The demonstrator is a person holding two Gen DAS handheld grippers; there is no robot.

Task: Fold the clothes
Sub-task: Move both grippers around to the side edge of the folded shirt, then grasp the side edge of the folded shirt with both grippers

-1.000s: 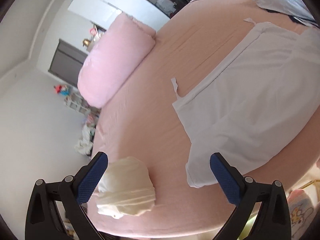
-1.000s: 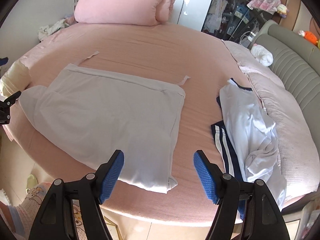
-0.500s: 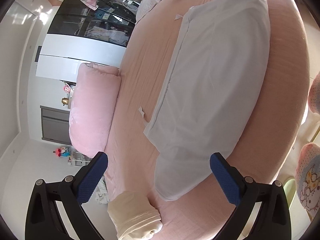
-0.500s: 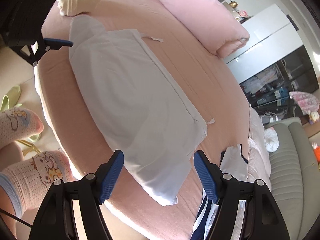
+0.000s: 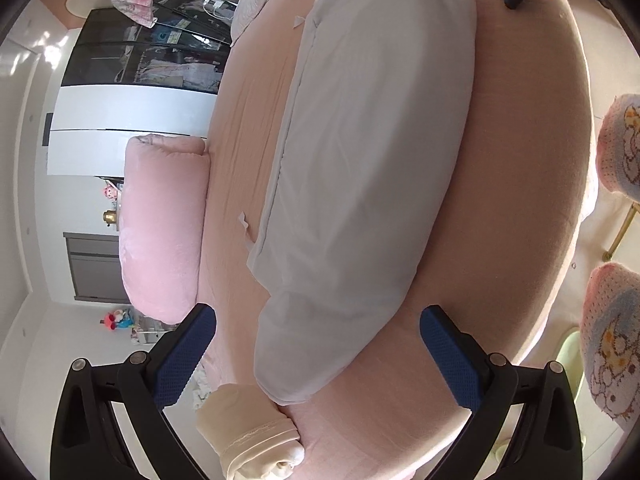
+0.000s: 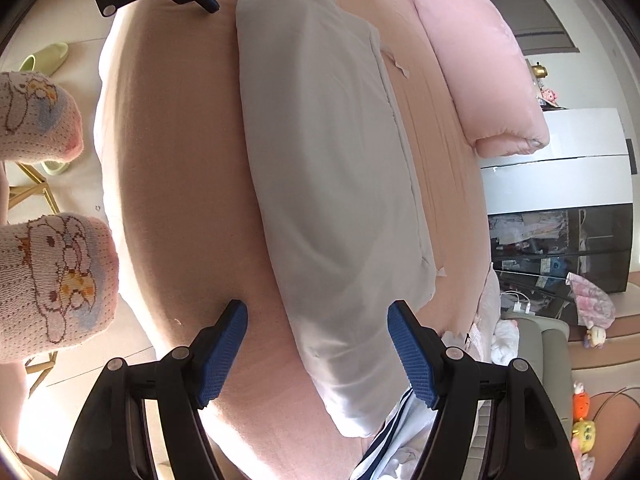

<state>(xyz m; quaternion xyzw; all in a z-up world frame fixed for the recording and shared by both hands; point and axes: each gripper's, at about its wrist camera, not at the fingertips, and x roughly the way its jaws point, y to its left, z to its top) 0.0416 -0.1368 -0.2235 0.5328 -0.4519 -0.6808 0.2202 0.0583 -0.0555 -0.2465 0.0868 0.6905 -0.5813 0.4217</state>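
2 wide, empty claws (image 5: 318, 360) (image 6: 318, 352) flank a white garment (image 5: 360, 160), cream bundle (image 5: 248, 432) and pink pillow (image 5: 160, 224) nearby.

Both wrist cameras look down along their claws, rolled sideways, from the bed's (image 5: 520, 200) near edge. The left view faces one end of the white garment (image 5: 360, 160), close above it; the right view faces the other end (image 6: 332, 180). Both share garment, bed and pink pillow (image 5: 160, 220), and each catches the other claw at its top edge.
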